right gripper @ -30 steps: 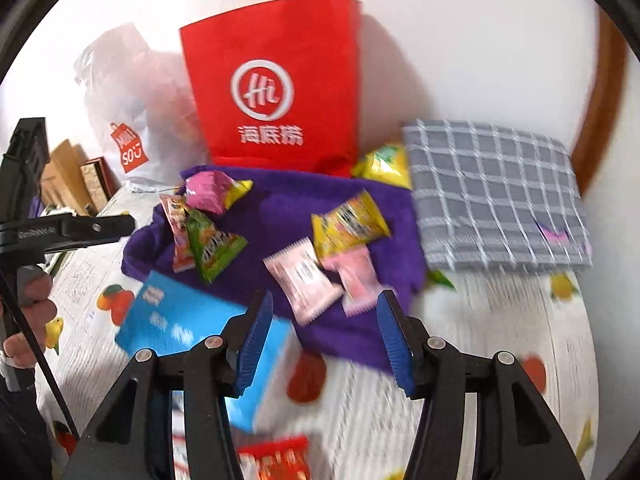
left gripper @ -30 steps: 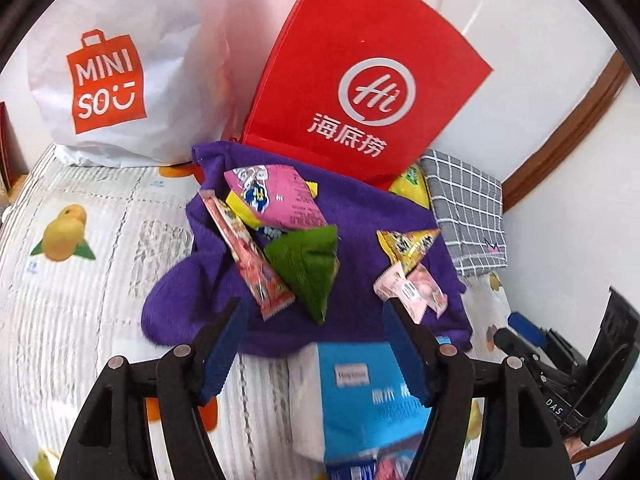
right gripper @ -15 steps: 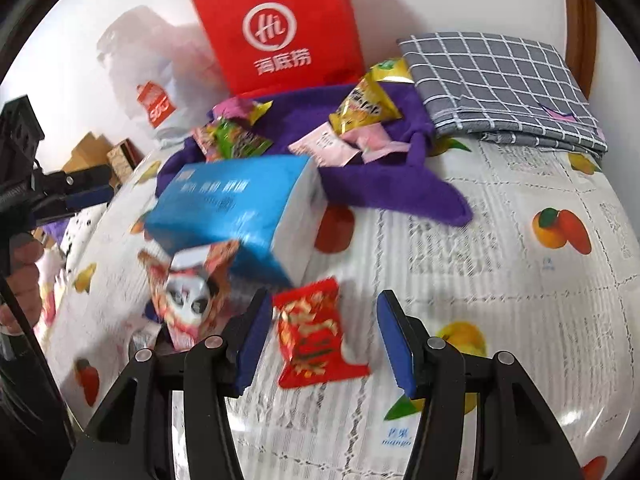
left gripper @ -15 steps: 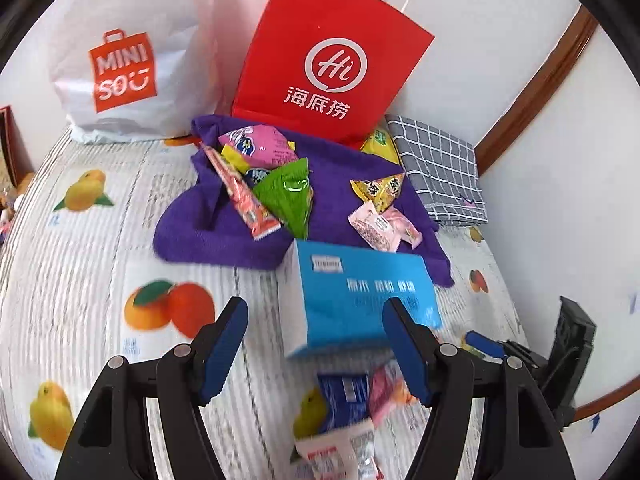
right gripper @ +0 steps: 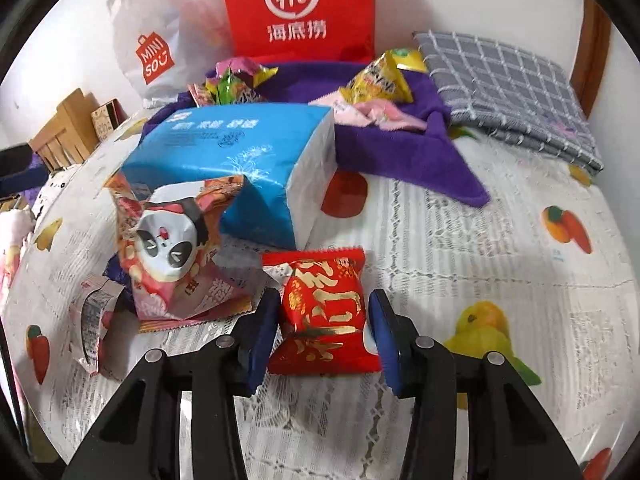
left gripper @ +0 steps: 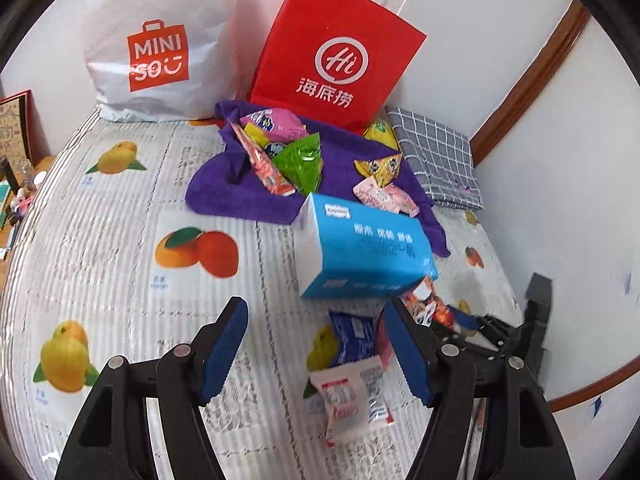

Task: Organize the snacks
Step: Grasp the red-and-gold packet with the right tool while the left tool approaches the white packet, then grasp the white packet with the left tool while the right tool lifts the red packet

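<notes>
The right gripper [right gripper: 322,334] is closing around the red snack packet [right gripper: 325,312] on the tablecloth [right gripper: 460,240] – bare cloth lies to its right. The left gripper [left gripper: 316,348] stands half open, empty (a white packet [left gripper: 352,400] lies below). The blue box [right gripper: 236,172] partly hides the panda packet [right gripper: 172,248].

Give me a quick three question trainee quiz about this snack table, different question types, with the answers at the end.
1. True or false: the red snack packet lies between the right gripper fingers.
2. Which lies on the purple towel? A) green packet B) panda packet C) blue box
3. Fill in: the left gripper hovers with its jaws ____ and nothing gripped.

Key: 1 true, with the jaws closing; 2 A; 3 open.
</notes>
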